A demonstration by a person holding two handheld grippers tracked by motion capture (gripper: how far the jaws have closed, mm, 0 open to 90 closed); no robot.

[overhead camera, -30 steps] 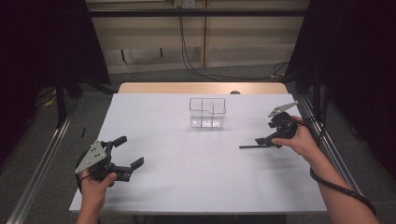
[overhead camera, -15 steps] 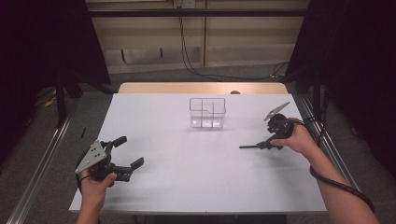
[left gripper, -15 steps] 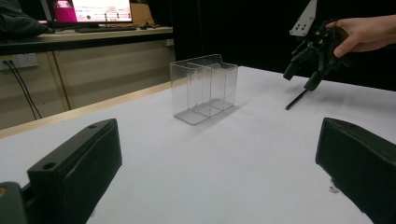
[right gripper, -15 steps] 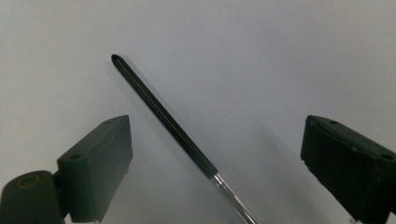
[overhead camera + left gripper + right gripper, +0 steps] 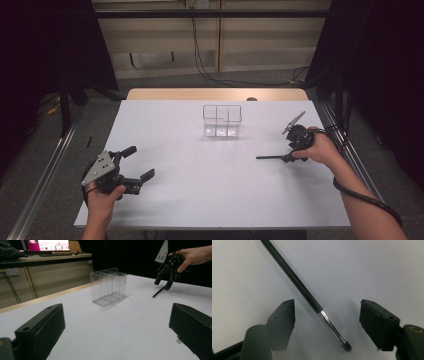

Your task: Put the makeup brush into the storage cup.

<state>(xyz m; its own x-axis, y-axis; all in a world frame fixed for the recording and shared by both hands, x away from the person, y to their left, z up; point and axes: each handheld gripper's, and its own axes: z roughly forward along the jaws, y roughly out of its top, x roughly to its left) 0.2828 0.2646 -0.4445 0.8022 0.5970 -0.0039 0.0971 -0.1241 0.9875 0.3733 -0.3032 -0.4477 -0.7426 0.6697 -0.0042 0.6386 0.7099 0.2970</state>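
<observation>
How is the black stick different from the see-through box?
The stick is black and solid-coloured; the box is clear, so you see through it. The stick is long and thin; the box is wide with dividers inside. The stick lies flat; the box stands upright. The stick sits between the open right gripper jaws; the box stands alone. Both rest on the white table.

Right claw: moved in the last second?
Yes. In the high view the right claw has dropped toward the table and tilted down over the black pen; the clear organizer hasn't shifted.
</observation>
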